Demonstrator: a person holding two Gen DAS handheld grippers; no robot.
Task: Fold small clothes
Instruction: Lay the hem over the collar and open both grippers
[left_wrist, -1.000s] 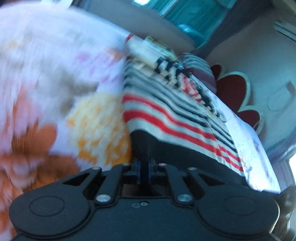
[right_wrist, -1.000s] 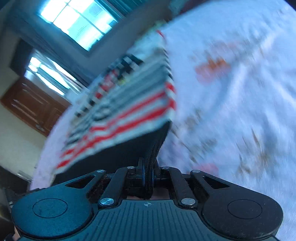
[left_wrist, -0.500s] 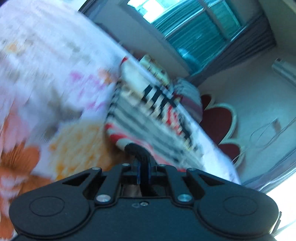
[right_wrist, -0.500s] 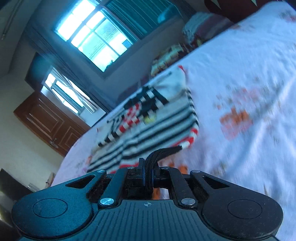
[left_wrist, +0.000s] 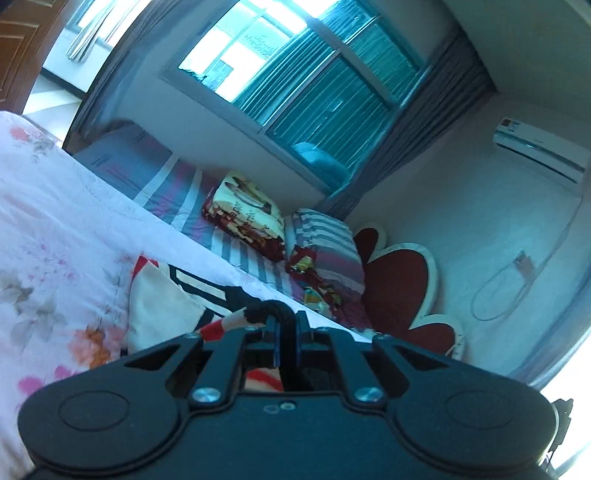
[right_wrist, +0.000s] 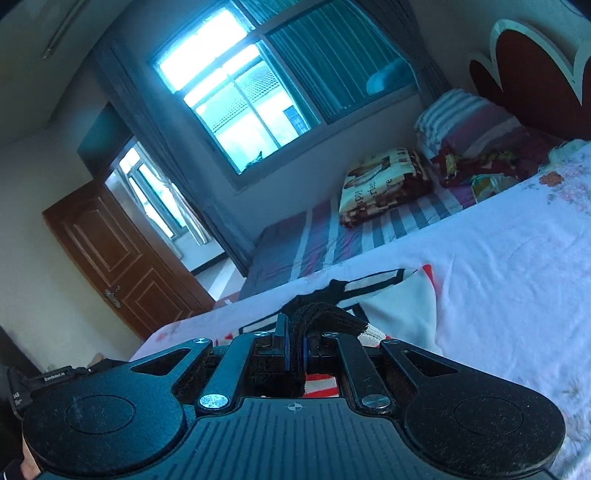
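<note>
A small striped garment (left_wrist: 166, 306), cream with black and red stripes and a black hem, is lifted off the floral bed sheet (left_wrist: 55, 229). My left gripper (left_wrist: 286, 325) is shut on the black hem at one corner. In the right wrist view my right gripper (right_wrist: 293, 332) is shut on the bunched black hem of the same garment (right_wrist: 402, 314), whose cream end still trails on the sheet (right_wrist: 517, 280). Most of the garment hangs below both grippers, hidden by their bodies.
A striped mattress (left_wrist: 173, 184) lies beyond the floral sheet, with a folded patterned blanket (left_wrist: 247, 210) and a striped pillow (left_wrist: 325, 243) by the red headboard (left_wrist: 402, 288). A window (right_wrist: 236, 92) and a brown door (right_wrist: 118, 258) stand behind.
Both grippers rose and tipped up with the hem held, lifting the striped garment off the sheet. The garment, spread wide before, now hangs mostly below view; the window and far wall fill the frames.
</note>
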